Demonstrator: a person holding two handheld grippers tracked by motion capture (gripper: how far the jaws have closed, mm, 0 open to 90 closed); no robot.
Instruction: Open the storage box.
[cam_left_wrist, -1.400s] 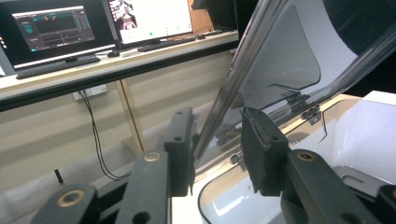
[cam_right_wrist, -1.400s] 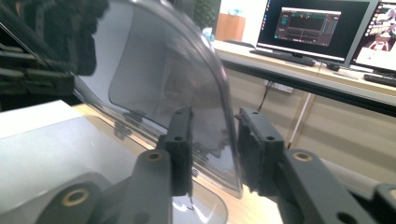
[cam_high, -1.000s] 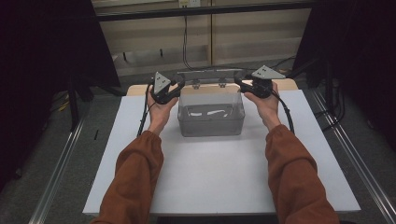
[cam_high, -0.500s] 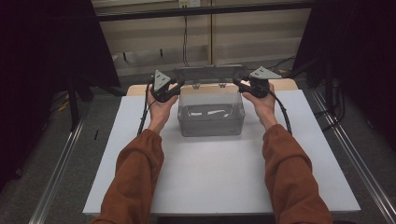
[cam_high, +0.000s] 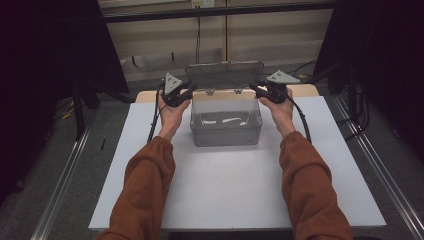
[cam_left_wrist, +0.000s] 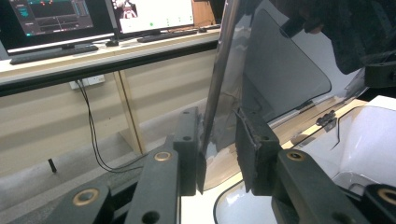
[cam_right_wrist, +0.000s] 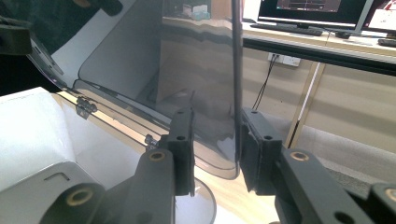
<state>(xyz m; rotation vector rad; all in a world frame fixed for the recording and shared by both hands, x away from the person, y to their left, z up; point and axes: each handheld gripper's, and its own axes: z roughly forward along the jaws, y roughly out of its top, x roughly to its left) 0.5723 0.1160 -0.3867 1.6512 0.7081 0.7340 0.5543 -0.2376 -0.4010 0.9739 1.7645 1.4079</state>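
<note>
So the clear plastic box (cam_high: 226, 119) is sitting toward the far end of the white worktop (cam_high: 235, 185), roughly centred, with its hinged lid (cam_high: 225, 75) standing up almost vertical at the back. Each hand is working one side edge of that lid: the left tool (cam_high: 186, 90) is pinching the left edge, and in the left gripper view the lid's rim (cam_left_wrist: 219, 88) is running right between the jaws, which are closed down narrow on it. The right tool (cam_high: 256, 88) is mirroring that on the other edge (cam_right_wrist: 236, 93), and its jaws have just been closing in with the lid between them; the gap looks slightly looser there. Gripping both sides probably keeps the lid from twisting on its hinges (cam_high: 222, 92) while it's swinging.

Something pale is lying in the bottom of the box; can't tell what.

Room-wise: grey floor, metal rails flanking the worktop, a wooden panel wall behind, and a desk with monitors (cam_left_wrist: 60, 18) glowing.
</note>
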